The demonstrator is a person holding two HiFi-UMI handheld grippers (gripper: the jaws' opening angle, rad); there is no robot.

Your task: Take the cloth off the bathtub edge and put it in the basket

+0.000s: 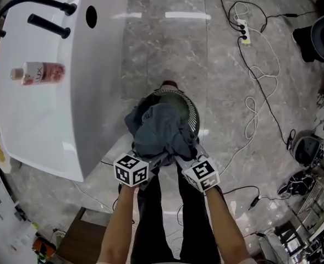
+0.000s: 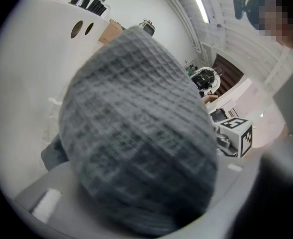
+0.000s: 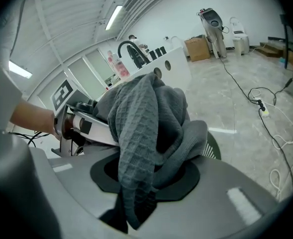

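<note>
A bunched grey cloth (image 1: 160, 130) hangs just over a dark round wire basket (image 1: 190, 110) on the floor, beside the white bathtub (image 1: 68, 109). Both grippers hold its near side. My left gripper (image 1: 157, 159) is shut on the cloth (image 2: 136, 133), which bulges up and fills the left gripper view. My right gripper (image 1: 179, 159) is shut on a fold of the cloth (image 3: 141, 133), whose end droops between the jaws. The basket's rim (image 3: 214, 146) peeks out behind the cloth in the right gripper view. The left gripper's fingertips are hidden by the fabric.
A pink bottle (image 1: 38, 73) lies on the bathtub's edge near a black faucet (image 1: 29, 10). A power strip (image 1: 243, 31) and white cables (image 1: 255, 109) trail over the marble floor to the right. Gear clutters the far right. The person's legs (image 1: 167, 213) stand below the basket.
</note>
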